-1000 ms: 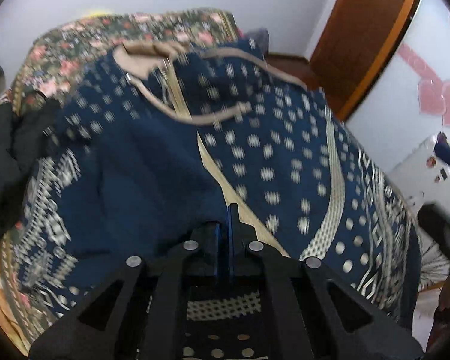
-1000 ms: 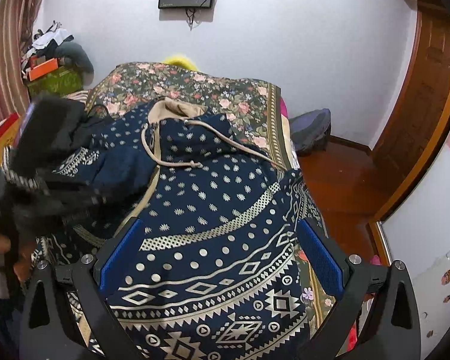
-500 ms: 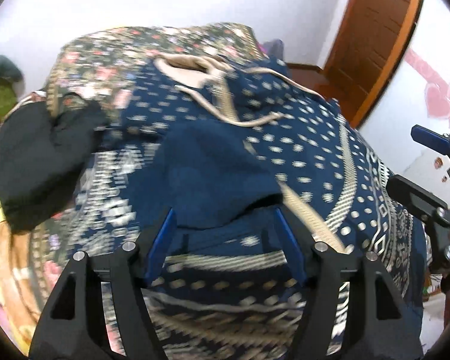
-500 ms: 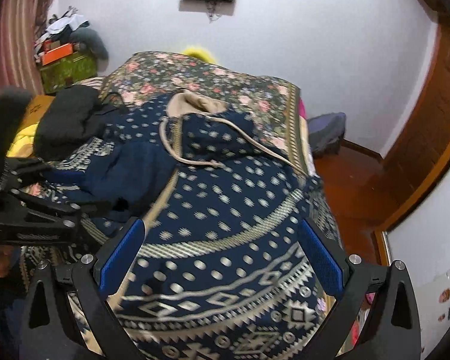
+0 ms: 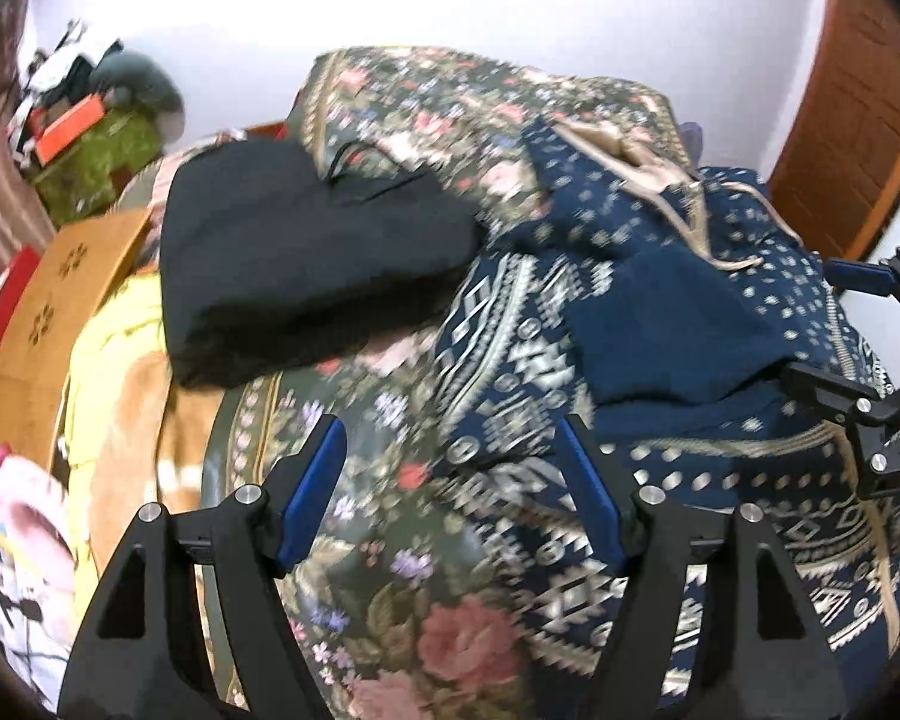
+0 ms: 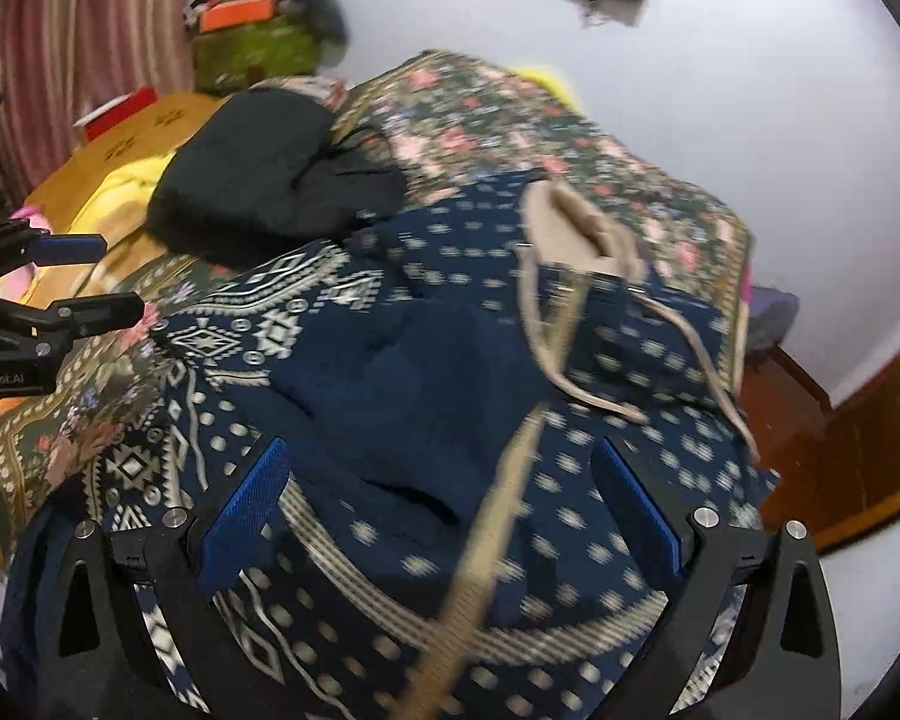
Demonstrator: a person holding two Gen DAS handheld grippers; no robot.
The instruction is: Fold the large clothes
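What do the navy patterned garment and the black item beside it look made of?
Navy garment: soft, matte fabric, probably fleece or thick knit; it drapes in rounded folds, with a tan printed pattern. Black item: matte, soft cloth, folded thick; weave too blurred to tell.

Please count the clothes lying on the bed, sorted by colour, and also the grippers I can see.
Navy patterned garment: 1
Black garment: 1
Left gripper and right gripper, both open: 2
Total: 4

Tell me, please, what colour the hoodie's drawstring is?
Beige, matching the hood lining; the drawstring of the navy patterned hoodie shows best in the right wrist view.
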